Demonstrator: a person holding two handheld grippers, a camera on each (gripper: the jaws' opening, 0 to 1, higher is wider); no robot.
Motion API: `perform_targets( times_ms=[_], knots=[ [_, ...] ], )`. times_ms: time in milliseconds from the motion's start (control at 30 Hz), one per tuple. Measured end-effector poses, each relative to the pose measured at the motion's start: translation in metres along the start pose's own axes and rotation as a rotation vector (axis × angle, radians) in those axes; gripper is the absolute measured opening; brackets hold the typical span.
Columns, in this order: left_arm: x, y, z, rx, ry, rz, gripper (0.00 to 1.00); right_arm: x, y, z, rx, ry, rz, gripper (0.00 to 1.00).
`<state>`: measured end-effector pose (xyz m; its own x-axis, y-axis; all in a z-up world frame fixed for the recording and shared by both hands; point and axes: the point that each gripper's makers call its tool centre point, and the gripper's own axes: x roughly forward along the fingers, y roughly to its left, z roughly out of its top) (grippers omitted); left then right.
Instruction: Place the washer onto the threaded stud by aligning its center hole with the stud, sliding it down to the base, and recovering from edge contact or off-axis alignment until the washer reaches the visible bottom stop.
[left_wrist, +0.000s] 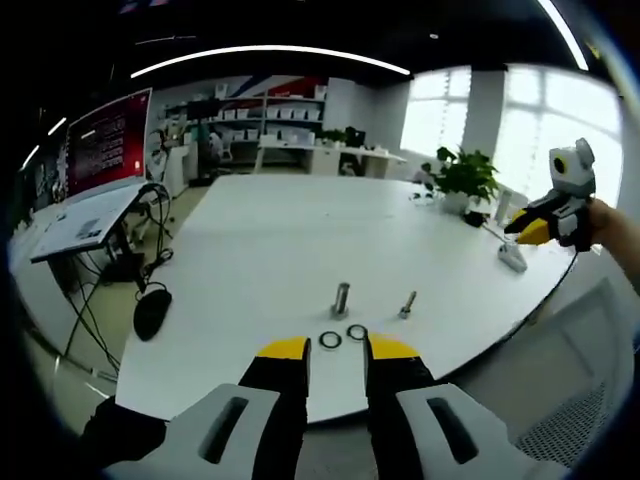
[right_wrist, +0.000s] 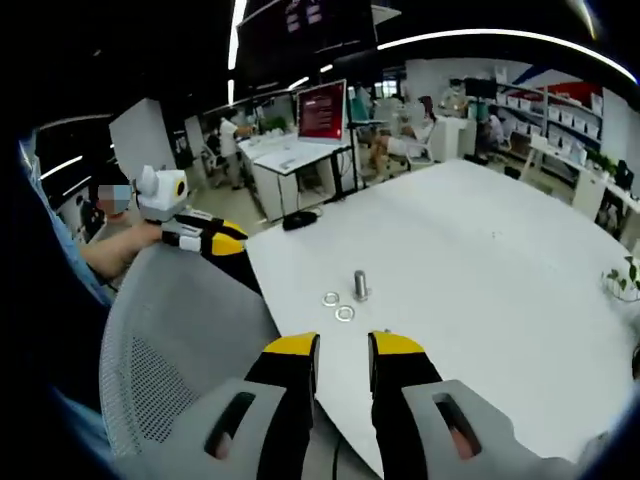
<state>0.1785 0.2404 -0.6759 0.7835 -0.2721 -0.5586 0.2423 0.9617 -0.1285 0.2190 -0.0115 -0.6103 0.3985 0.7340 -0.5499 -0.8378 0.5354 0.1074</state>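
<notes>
Washers, two small flat rings (left_wrist: 343, 336), lie side by side on a white table (left_wrist: 260, 250), just in front of an upright threaded stud (left_wrist: 341, 298) and near the table's front edge. Neither ring has been picked up. The left gripper (left_wrist: 337, 349) hovers just short of the rings with its yellow-tipped jaws parted and empty. The right gripper (right_wrist: 343, 346) is also parted and empty, held near the rings from another side. Judging from this, the likely trouble is the pickup: a thin ring lying flat may skid away from the jaws, knock its neighbour, or slide off the nearby edge. Once lifted, a tilted ring could catch on the threads or rest on the stud's top rather than dropping to the base. The left gripper view also shows a loose bolt (left_wrist: 407, 304) lying just beside the stud, a potted plant (left_wrist: 464, 176), and the other gripper held well off to the side. The right gripper view instead shows a grey mesh chair (right_wrist: 170, 350) beside the table.
</notes>
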Motion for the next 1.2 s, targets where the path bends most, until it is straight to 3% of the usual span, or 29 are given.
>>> perform_targets(
  times_ms=[133,200,467,567,700,867,933,1033,1167,1200],
  knots=[
    [-0.002,-0.002,0.011,-0.007,-0.073,-0.013,0.2,-0.025,0.006,0.004,0.082,-0.119,-0.037,0.22],
    [-0.003,-0.001,0.011,-0.004,-0.069,-0.01,0.21,-0.034,0.008,0.002,0.112,-0.147,-0.056,0.23],
    [-0.003,-0.002,0.01,-0.001,-0.068,-0.01,0.2,-0.062,-0.001,-0.026,0.217,-0.242,-0.228,0.24],
    [-0.003,-0.002,0.01,0.001,-0.068,-0.01,0.2,-0.071,-0.008,-0.038,0.195,-0.272,-0.367,0.22],
    [-0.005,-0.003,0.01,0.0,-0.07,-0.011,0.2,-0.067,0.0,-0.052,0.252,-0.257,-0.376,0.22],
    [-0.004,-0.004,0.008,0.008,-0.06,-0.016,0.2,-0.047,0.01,-0.069,0.318,-0.215,-0.332,0.23],
    [-0.004,-0.005,0.008,0.01,-0.057,-0.016,0.2,-0.042,0.01,-0.068,0.317,-0.217,-0.327,0.23],
    [-0.003,-0.003,0.008,0.004,-0.058,-0.016,0.2,-0.03,0.013,-0.079,0.284,-0.138,-0.335,0.23],
    [-0.004,-0.004,0.011,-0.004,-0.075,-0.018,0.2,-0.027,0.006,-0.083,0.262,-0.13,-0.36,0.23],
    [-0.004,-0.004,0.011,0.001,-0.071,-0.018,0.2,-0.027,0.004,-0.089,0.266,-0.093,-0.363,0.22]
  ],
)
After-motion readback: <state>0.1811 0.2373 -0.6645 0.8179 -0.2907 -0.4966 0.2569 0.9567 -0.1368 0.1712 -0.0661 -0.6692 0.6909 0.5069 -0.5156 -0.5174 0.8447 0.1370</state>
